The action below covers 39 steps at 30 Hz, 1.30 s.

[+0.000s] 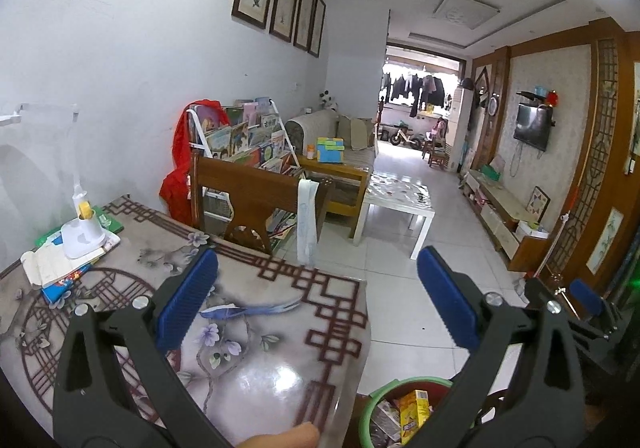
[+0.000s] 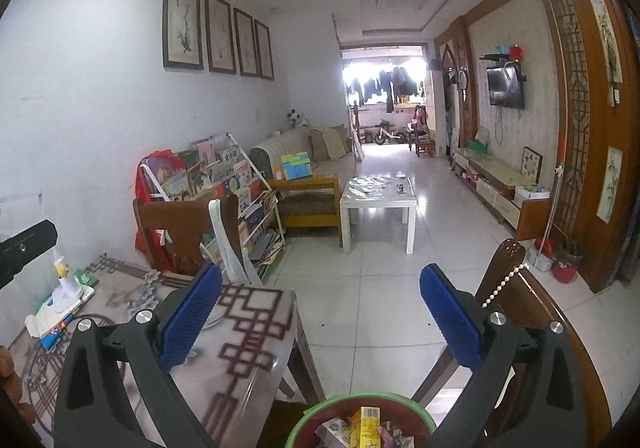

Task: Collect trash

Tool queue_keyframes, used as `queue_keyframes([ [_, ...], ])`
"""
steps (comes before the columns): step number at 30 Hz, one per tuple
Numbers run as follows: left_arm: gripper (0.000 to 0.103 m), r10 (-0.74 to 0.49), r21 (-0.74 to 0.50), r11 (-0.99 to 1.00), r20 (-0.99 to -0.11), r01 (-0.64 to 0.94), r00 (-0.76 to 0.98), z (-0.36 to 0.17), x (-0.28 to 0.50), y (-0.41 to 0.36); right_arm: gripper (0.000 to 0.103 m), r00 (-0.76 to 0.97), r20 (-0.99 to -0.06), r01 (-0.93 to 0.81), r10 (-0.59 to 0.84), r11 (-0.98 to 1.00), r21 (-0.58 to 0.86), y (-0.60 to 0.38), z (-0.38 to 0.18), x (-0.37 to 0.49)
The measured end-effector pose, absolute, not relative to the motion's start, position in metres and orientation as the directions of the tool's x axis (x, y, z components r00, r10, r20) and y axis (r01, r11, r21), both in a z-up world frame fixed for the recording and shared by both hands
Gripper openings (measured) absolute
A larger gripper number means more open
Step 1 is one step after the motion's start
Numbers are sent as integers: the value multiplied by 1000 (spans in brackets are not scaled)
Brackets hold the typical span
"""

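Note:
A trash bin (image 1: 380, 394) with a green rim stands on the floor by the table's corner, low in both wrist views. Inside it are a yellow carton (image 1: 414, 414) and other wrappers. My left gripper (image 1: 318, 300) is open and empty, held above the table edge and the bin. My right gripper (image 2: 320, 316) is also open wide with nothing between its blue pads, above the bin (image 2: 310, 414) and its yellow carton (image 2: 366, 428). The right gripper's pad (image 1: 586, 298) shows at the right edge of the left wrist view. The left gripper's body (image 2: 24, 248) shows at the left edge of the right wrist view.
The table (image 1: 280, 368) has a glossy patterned cover. On its far left are a white lamp base (image 1: 82, 234) and a stack of books (image 1: 60, 268). A wooden chair (image 1: 248, 204) stands behind it, another chair (image 2: 516, 296) to the right. Beyond are a book rack (image 2: 224, 184) and white coffee table (image 2: 378, 200).

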<state>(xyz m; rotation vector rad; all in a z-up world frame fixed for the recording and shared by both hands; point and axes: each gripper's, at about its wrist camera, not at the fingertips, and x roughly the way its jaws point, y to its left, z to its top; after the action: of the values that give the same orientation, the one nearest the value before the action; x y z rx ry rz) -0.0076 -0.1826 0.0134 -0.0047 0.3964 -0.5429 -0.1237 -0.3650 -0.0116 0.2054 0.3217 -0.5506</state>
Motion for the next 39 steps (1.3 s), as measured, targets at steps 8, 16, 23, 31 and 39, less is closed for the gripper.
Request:
queue_keyframes([
  [8,98,-510,-106,854,-368,510,777,12,-8,-184,96,798,-371,548,-476,828,117,-367,-15,-124],
  [16,98,-518,-108,847,-383,520,764,10,-6,-184,96,787,-390,560,-478,818,127,-368,-21,-125],
  [23,98,-516,-106,848,-390,520,762,10,-3,-184,96,786,-403,554,-469,823,123,-368,-21,-120],
  [31,98,-509,-104,851,-401,514,762,7,2,-184,96,786,-417,546,-456,829,124,-367,-25,-110],
  [39,98,-507,-107,853,-407,512,760,4,7,-183,96,785,-436,535,-440,836,119,-366,-28,-101],
])
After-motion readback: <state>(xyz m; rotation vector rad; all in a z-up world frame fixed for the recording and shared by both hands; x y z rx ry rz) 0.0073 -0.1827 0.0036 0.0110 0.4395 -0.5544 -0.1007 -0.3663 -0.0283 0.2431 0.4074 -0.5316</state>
